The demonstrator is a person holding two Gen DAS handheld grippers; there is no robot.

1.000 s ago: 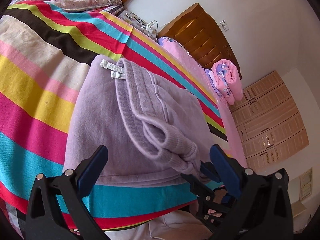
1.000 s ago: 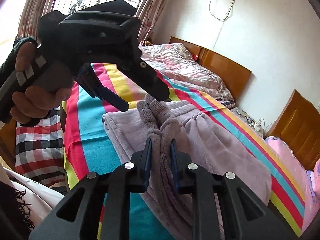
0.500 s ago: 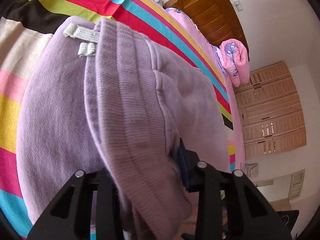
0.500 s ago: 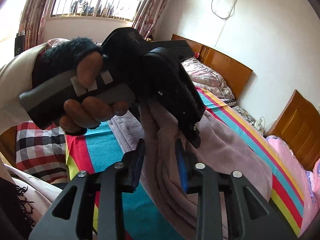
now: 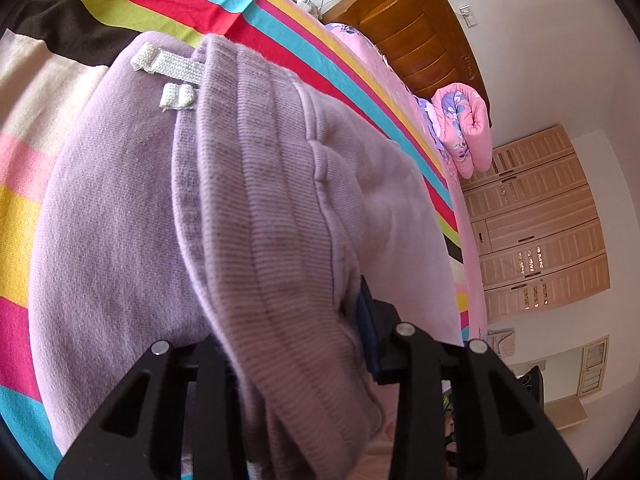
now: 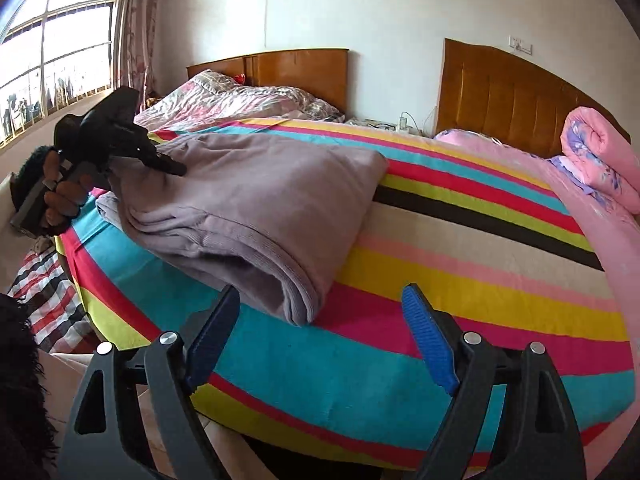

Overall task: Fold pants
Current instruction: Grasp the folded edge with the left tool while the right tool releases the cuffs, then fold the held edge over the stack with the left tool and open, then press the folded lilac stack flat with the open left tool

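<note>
Lilac knit pants [image 6: 256, 200] lie folded on a striped bedspread [image 6: 460, 280]. My left gripper [image 5: 296, 344] is shut on the ribbed end of the pants [image 5: 256, 216], which drapes over its fingers and hides the tips. In the right wrist view the left gripper [image 6: 120, 152] holds one corner of the pants lifted at the left. My right gripper [image 6: 320, 336] is open and empty, just in front of the folded ribbed corner near the bed's edge. White drawstring ends [image 5: 168, 68] show on the pants.
A rolled pink quilt [image 6: 600, 160] lies on the neighbouring pink bed at the right. Wooden headboards [image 6: 512, 92] stand against the far wall. A crumpled floral duvet [image 6: 240, 100] sits at the head of the striped bed. A wardrobe [image 5: 536, 224] stands beyond.
My left gripper closed on the ribbed end of the pants. My right gripper let go of the pants, opened and moved away to the folded corner on the right.
</note>
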